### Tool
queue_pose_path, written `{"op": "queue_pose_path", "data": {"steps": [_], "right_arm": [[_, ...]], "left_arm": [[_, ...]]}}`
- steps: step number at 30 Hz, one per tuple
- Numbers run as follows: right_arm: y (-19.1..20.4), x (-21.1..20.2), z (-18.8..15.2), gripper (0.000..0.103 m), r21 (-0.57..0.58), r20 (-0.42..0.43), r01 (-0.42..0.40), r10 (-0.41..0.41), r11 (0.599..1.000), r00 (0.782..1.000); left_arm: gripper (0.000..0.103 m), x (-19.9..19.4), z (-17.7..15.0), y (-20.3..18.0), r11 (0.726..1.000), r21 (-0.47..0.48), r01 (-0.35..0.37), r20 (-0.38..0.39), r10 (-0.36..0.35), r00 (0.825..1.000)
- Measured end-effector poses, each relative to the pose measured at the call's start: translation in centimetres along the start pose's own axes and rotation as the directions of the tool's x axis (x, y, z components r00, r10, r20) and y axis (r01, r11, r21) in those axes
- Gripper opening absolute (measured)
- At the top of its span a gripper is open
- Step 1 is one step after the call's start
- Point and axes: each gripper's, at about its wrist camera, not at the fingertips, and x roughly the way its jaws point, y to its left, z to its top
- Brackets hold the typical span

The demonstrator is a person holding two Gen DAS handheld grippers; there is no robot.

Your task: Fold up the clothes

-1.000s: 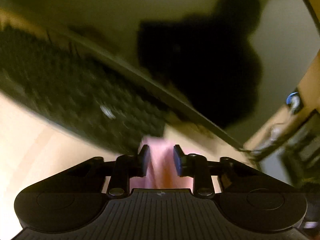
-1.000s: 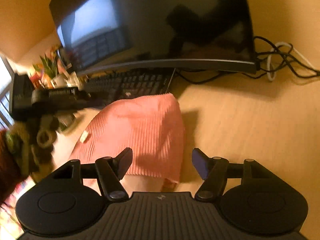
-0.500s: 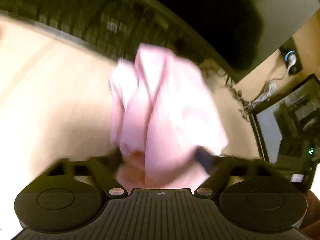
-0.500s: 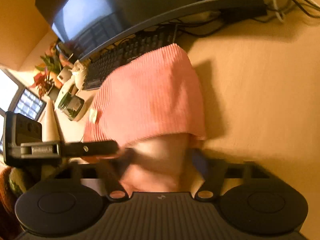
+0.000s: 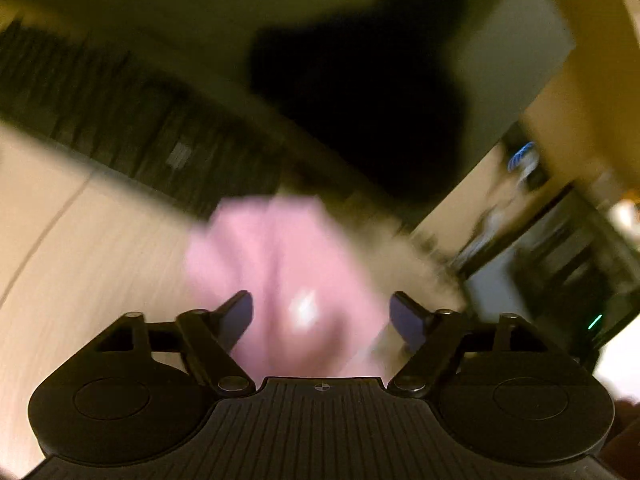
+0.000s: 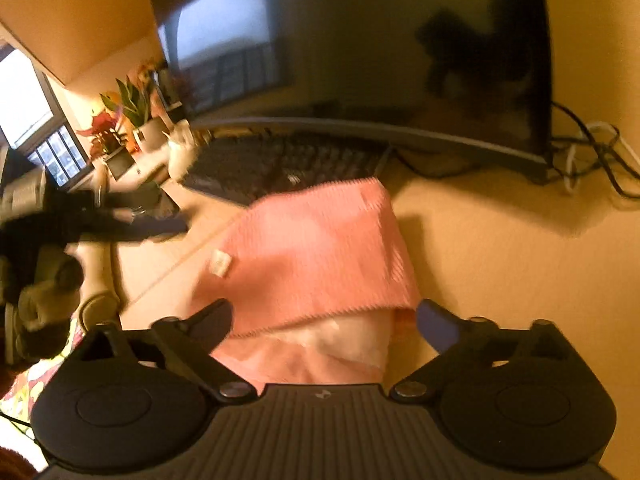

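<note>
Right now I see the pink ribbed garment (image 6: 316,248) lying folded on the pale wood-grain worktop (image 6: 500,264), its upper layer a fine corduroy-like rib with a small white label near its left edge; a smoother, paler layer shows beneath the near hem; the far end lies just in front of the dark keyboard (image 6: 280,164), whether touching I cannot tell. My right gripper (image 6: 324,320) has its jaws opening, spread wide to either side of the near hem, the blue pads clear of the cloth; nothing is pinched. From the left wrist view everything is smeared by blur; the same garment (image 5: 280,256) reads as a soft pink mound with a crease down its middle; my left gripper (image 5: 322,314) has its jaws opening too, standing wide with the cloth between them but not pressed. Beyond the keyboard stands a curved glossy black monitor (image 6: 360,48) with a thin grey lower edge; tangled black and white cables (image 6: 592,152) lie at its right; potted leafy plants (image 6: 128,108) sit at the far left.
</note>
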Motion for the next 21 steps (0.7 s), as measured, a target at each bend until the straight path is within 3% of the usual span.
{"op": "queue_pose_path", "data": {"steps": [1,4,7,9,13,14,18,21], "right_arm": [[0.7,0.3,-0.2,0.103,-0.019,0.012,0.003,-0.003,1.000,1.000],[2.7,1.2,-1.0,0.103,-0.066,0.031,0.006,-0.004,0.998,1.000],[3.9,2.5,-1.9,0.103,-0.075,-0.023,-0.022,0.020,0.997,1.000],[4.1,3.9,-2.7,0.103,-0.110,-0.089,0.000,-0.010,0.994,0.996],[4.0,5.2,-3.2,0.103,-0.166,-0.163,0.022,-0.049,0.986,0.985],[3.7,4.8,-3.0,0.103,-0.162,-0.158,0.016,-0.042,0.987,0.986],[2.2,3.0,-2.5,0.103,-0.132,-0.123,0.044,-0.061,0.990,0.991],[0.6,0.7,-2.4,0.103,-0.096,-0.077,0.075,-0.083,0.993,0.994]], "left_arm": [[0.087,-0.6,0.9,-0.4,0.999,0.009,0.031,0.040,-0.031,0.999],[0.090,2.8,2.3,-0.7,0.997,0.019,0.073,0.047,-0.074,0.996],[0.083,7.5,1.9,0.7,0.998,0.041,-0.042,-0.070,0.045,0.997],[0.068,9.3,1.6,2.7,0.995,0.040,-0.094,-0.129,0.098,0.987],[0.064,9.5,2.1,4.6,0.996,-0.050,-0.072,-0.102,0.066,0.993],[0.065,9.3,2.3,4.7,0.995,-0.073,-0.071,-0.091,0.065,0.994],[0.086,6.3,1.2,2.4,0.990,-0.024,-0.142,-0.023,0.142,0.990],[0.089,2.9,-0.9,0.8,0.970,-0.038,-0.240,0.021,0.241,0.970]]}}
